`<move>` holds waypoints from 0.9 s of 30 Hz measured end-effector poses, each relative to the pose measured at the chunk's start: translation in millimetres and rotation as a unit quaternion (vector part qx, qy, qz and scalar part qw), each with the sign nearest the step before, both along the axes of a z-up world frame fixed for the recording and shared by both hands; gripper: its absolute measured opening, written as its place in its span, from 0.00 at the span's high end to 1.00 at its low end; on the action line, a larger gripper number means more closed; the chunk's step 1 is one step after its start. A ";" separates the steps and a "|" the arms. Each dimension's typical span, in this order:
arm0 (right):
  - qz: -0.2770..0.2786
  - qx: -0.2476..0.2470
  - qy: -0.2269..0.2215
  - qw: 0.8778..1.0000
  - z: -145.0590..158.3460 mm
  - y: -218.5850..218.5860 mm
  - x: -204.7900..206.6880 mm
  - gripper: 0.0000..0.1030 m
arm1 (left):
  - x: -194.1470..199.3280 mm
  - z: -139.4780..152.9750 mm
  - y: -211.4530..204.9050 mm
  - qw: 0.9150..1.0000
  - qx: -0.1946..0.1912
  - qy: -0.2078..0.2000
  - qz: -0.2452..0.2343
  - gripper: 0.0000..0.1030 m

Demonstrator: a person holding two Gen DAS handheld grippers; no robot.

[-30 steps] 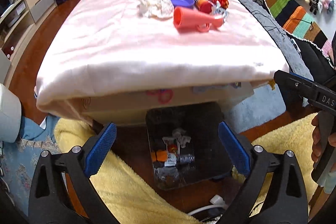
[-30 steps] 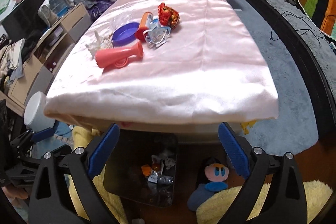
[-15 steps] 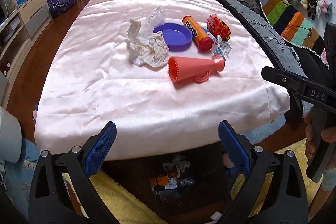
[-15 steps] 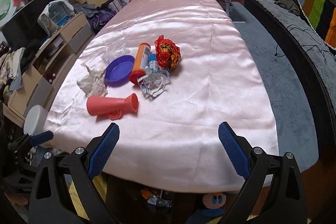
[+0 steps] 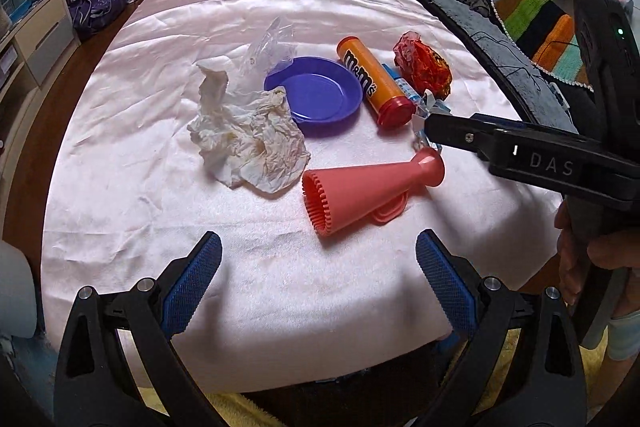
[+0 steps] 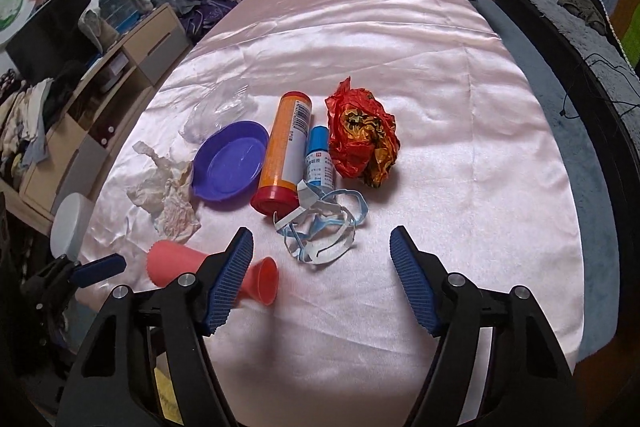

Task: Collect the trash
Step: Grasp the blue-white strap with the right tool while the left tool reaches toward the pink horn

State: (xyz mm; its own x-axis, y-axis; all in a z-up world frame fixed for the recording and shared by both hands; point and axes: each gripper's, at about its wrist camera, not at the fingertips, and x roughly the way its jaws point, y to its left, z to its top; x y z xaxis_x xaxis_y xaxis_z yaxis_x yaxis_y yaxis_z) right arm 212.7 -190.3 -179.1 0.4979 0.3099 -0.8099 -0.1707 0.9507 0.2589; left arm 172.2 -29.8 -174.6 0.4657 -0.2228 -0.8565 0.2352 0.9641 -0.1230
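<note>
Pink satin is covering the long table [image 6: 460, 115], and a cluttered bedroom is being seen around it. Both grippers are being held wide apart and empty above the near edge: the right gripper [image 6: 322, 277] is being aimed at the torn blue-and-white face mask [image 6: 324, 227], and the left gripper [image 5: 318, 281] is being held just short of the coral cone [image 5: 360, 193].

Trash is being shown lying in a cluster mid-table. The mask is touching the red cap of the orange candy tube [image 6: 286, 151], with a small blue-capped bottle [image 6: 318, 159] just beside it. A crumpled red foil wrapper [image 6: 362, 139] is lying to the right. To the left, a purple dish [image 6: 230, 161], a crumpled tissue [image 5: 248, 143] and clear plastic film [image 5: 268, 47] are being seen touching one another.

The mask is being judged light, limp and prone to snagging; its bunched middle, not a loose strap, is being favoured for the grip. Tissue and foil are likely being compressed easily, so their highest crumpled ridges are being preferred. The tube is being judged stiff, smooth and inclined to roll, so a grip across its midsection is being advised.
</note>
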 end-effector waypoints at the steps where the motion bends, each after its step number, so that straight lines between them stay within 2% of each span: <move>1: 0.002 0.001 0.003 1.000 -2.5 0.9 2.3 0.30 | 2.5 -1.0 -1.7 1.000 0.000 0.000 -0.003 0.10; 4: 0.006 -0.004 0.007 1.000 -8.0 4.4 7.5 0.36 | 9.7 -2.9 -5.7 1.000 -0.002 0.001 -0.009 0.10; 6: 0.007 -0.009 0.010 1.000 -10.5 4.9 10.4 0.54 | 13.6 -3.1 -8.3 1.000 -0.006 0.002 -0.009 0.10; 7: 0.007 -0.013 0.008 1.000 -10.9 4.6 10.9 0.58 | 14.9 -2.8 -10.4 1.000 -0.009 0.003 -0.011 0.10; 9: 0.009 -0.017 0.006 1.000 -11.2 1.6 12.8 0.73 | 17.2 -1.9 -16.0 1.000 -0.015 0.003 -0.015 0.10; 12: 0.011 -0.024 0.003 1.000 -9.7 -4.3 13.6 0.85 | 18.2 -2.8 -25.8 1.000 -0.015 0.006 -0.016 0.10; 22: 0.002 -0.019 -0.006 1.000 -1.3 -34.0 2.7 0.88 | 30.0 -13.1 -51.0 1.000 -0.013 0.016 -0.007 0.10; 27: -0.002 -0.017 -0.009 1.000 1.5 -47.6 -2.1 0.88 | 40.0 -16.0 -61.9 1.000 0.003 0.010 -0.010 0.11</move>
State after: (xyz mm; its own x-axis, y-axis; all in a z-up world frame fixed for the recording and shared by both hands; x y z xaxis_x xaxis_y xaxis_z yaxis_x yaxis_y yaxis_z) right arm 210.7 -237.9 -177.5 0.5134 0.2800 -0.8112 -0.1704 0.9597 0.2234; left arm 212.2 -91.7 -190.6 0.4445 -0.2257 -0.8669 0.2512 0.9603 -0.1213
